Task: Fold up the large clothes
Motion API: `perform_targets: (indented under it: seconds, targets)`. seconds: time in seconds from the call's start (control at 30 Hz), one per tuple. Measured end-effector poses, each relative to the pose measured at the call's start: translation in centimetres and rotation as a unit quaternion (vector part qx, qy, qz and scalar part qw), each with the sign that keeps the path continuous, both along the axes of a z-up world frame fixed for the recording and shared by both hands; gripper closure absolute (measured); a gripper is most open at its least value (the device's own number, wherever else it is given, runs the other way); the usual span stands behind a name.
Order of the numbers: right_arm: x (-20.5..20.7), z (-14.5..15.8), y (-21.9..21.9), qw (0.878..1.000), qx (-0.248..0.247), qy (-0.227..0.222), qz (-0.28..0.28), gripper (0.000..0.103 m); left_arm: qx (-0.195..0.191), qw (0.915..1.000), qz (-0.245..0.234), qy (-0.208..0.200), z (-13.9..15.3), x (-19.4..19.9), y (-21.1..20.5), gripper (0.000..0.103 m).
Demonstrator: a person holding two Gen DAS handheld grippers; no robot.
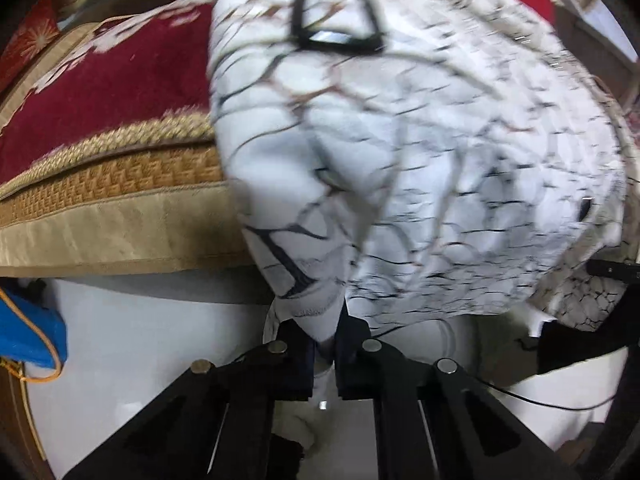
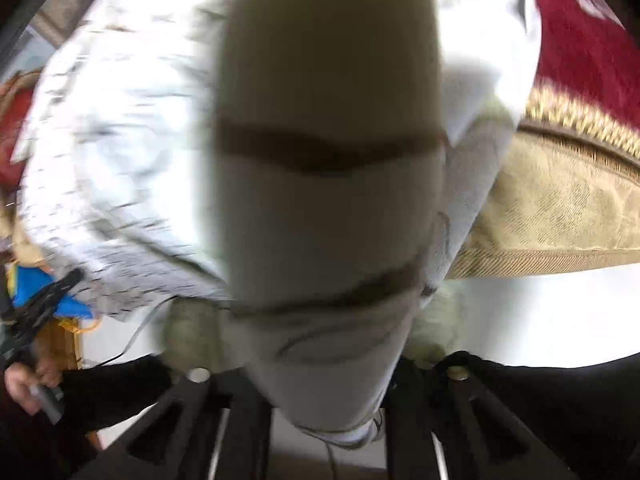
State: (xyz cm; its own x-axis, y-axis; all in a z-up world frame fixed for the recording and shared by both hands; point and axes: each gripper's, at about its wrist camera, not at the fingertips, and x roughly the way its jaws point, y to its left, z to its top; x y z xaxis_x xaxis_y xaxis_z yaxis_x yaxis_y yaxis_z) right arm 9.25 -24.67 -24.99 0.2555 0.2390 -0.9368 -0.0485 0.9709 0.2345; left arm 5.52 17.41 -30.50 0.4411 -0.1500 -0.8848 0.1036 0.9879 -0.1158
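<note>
A large white garment with a black and brown crackle print hangs bunched in front of the red and gold cushioned seat. My left gripper is shut on its lower edge, cloth pinched between the two black fingers. In the right wrist view the same garment is blurred, and a fold of it lies right against the lens. My right gripper is shut on that fold; its fingertips are mostly hidden by cloth. A black rectangular print shows near the garment's top.
The seat has a red patterned cover with gold woven trim, also in the right wrist view. White floor lies below. A blue cloth item lies at the left. A thin black cable crosses the floor.
</note>
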Motion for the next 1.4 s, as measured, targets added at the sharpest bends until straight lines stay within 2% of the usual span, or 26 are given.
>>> perform_targets:
  seconds: [0.13,0.2,0.33,0.4,0.47,0.67,0.73,0.83,0.87,0.93,1.0,1.07,1.17,1.23,1.3,1.33,1.4]
  targets:
    - [-2.0,4.8,0.7,0.993,0.1,-0.042,0.055,0.094,-0.07,0.9964,-0.033,-0.035,3.2,-1.1,-0.6,0.096]
    - [-2.5,8.1,0.7,0.98,0.17,-0.073,0.075,0.094,-0.117,0.9903,-0.042,-0.062,5.0,-1.7,-0.5,0.096]
    - [-2.1,14.3,0.6,0.953,0.253,-0.134,0.096,0.094,-0.186,0.9772,-0.04,-0.094,7.1,-1.7,0.8,0.096]
    - [-1.6,16.4,0.5,0.947,0.259,-0.162,0.098,0.094,-0.198,0.9753,-0.031,-0.093,6.4,-1.4,1.5,0.096]
    - [-1.6,16.8,0.0,0.946,0.252,-0.177,0.098,0.094,-0.209,0.974,-0.025,-0.085,5.9,-1.4,1.6,0.096]
    - [-0.5,15.5,-1.3,0.948,0.274,-0.144,0.066,0.094,-0.234,0.9675,-0.029,-0.091,7.4,-1.8,2.6,0.096]
    - [0.1,16.3,-1.7,0.946,0.281,-0.151,0.065,0.094,-0.253,0.9611,-0.031,-0.105,8.7,-1.8,2.9,0.096]
    - [1.3,20.1,-2.3,0.932,0.301,-0.194,0.06,0.095,-0.284,0.9483,-0.031,-0.139,11.4,-2.1,3.8,0.096]
    - [1.8,21.2,-2.5,0.93,0.298,-0.206,0.059,0.094,-0.295,0.943,-0.028,-0.152,12.2,-2.0,4.2,0.096]
    - [3.5,22.8,-2.3,0.941,0.258,-0.212,0.059,0.094,-0.313,0.9323,-0.021,-0.18,13.7,-1.6,5.1,0.096]
    - [4.7,22.9,-1.6,0.961,0.194,-0.182,0.071,0.093,-0.318,0.9286,-0.022,-0.19,14.1,-1.4,5.3,0.096]
    - [4.9,21.5,-0.9,0.975,0.148,-0.146,0.078,0.09,-0.312,0.9318,-0.026,-0.183,13.8,-1.2,5.0,0.096]
    - [3.6,17.9,-0.9,0.986,0.109,-0.098,0.077,0.088,-0.292,0.9427,-0.041,-0.155,12.5,-0.9,3.5,0.096]
    - [2.2,15.5,-2.1,0.991,0.086,-0.087,0.055,0.074,-0.284,0.9467,-0.049,-0.144,11.9,-1.0,3.2,0.096]
    - [0.8,13.7,-4.1,0.993,0.081,-0.088,0.024,0.044,-0.285,0.9467,-0.052,-0.141,11.8,-1.3,3.2,0.096]
    - [0.0,13.0,-5.3,0.993,0.082,-0.09,0.004,0.025,-0.287,0.946,-0.052,-0.142,11.9,-1.3,3.3,0.096]
    - [-1.0,11.7,-7.3,0.991,0.096,-0.088,-0.029,0.023,-0.293,0.9435,-0.05,-0.146,12.1,-1.4,3.4,0.096]
